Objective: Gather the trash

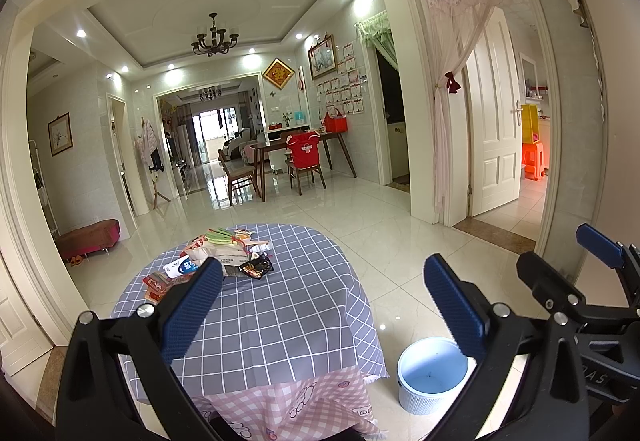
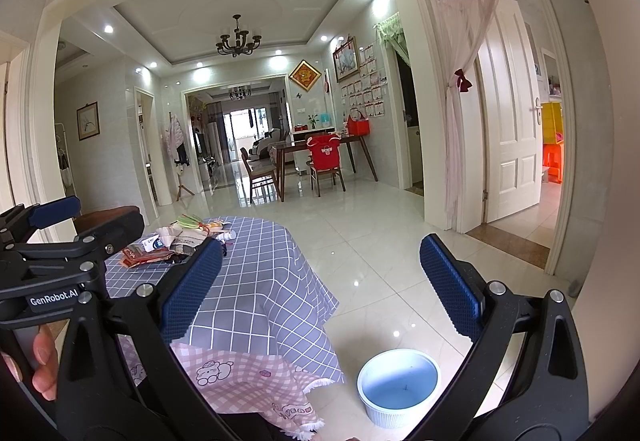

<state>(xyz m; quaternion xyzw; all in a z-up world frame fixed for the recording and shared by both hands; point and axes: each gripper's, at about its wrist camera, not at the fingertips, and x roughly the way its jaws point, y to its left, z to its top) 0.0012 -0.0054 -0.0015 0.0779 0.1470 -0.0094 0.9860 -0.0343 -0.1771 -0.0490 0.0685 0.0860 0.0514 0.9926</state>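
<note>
A pile of trash (image 1: 224,259) lies on the far part of a small table with a grey checked cloth (image 1: 280,305): crumpled paper, a green-striped wrapper, a black snack packet, red wrappers and a white-blue packet. It also shows in the right wrist view (image 2: 176,241). A light blue waste bin (image 1: 432,373) stands empty on the floor right of the table, also in the right wrist view (image 2: 400,385). My left gripper (image 1: 324,313) is open and empty above the table's near side. My right gripper (image 2: 320,293) is open and empty, beside the left, over the table's right edge.
A pink checked cloth (image 1: 280,405) hangs under the grey one. Glossy white tile floor (image 1: 380,225) stretches ahead. A dining table with chairs (image 1: 304,157) stands far back. A curtained doorway (image 1: 480,121) opens on the right. A low red bench (image 1: 88,239) sits at left.
</note>
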